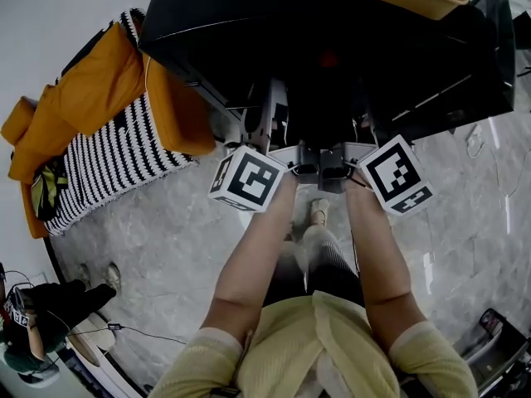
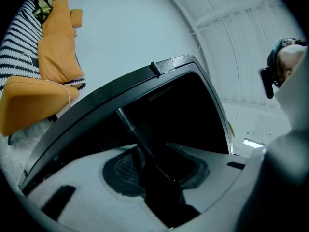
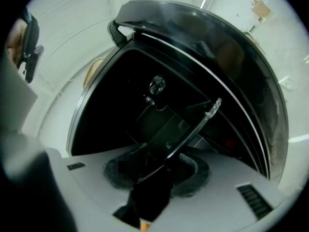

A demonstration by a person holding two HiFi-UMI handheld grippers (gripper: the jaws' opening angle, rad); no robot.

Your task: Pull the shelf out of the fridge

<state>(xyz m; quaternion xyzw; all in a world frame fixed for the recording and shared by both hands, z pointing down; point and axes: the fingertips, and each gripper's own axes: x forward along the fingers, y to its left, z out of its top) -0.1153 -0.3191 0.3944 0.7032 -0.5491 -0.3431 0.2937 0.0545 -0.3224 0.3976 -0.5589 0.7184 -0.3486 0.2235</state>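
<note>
Gripping the shelf (image 3: pixel 198 127) by its front edge, left hand-held gripper (image 1: pixel 304 166) and right hand-held gripper (image 1: pixel 336 166) sit side by side; shelf reaches straight ahead into the fridge (image 1: pixel 332 48), so the pull looks straight back.

The black fridge casing (image 3: pixel 217 47) is finished glossy, the thin glass shelf (image 3: pixel 193 130) smooth, the grey marbled floor (image 1: pixel 166 222) polished.

Low in the frame the right tool (image 3: pixel 160 173) has its grey jaws closed on the near edge of the glass shelf (image 3: pixel 195 127), which slants up and to the right into the black inside of the open fridge (image 3: pixel 104 110), under a glossy dark panel (image 3: pixel 231 57) curving across the upper right.
</note>
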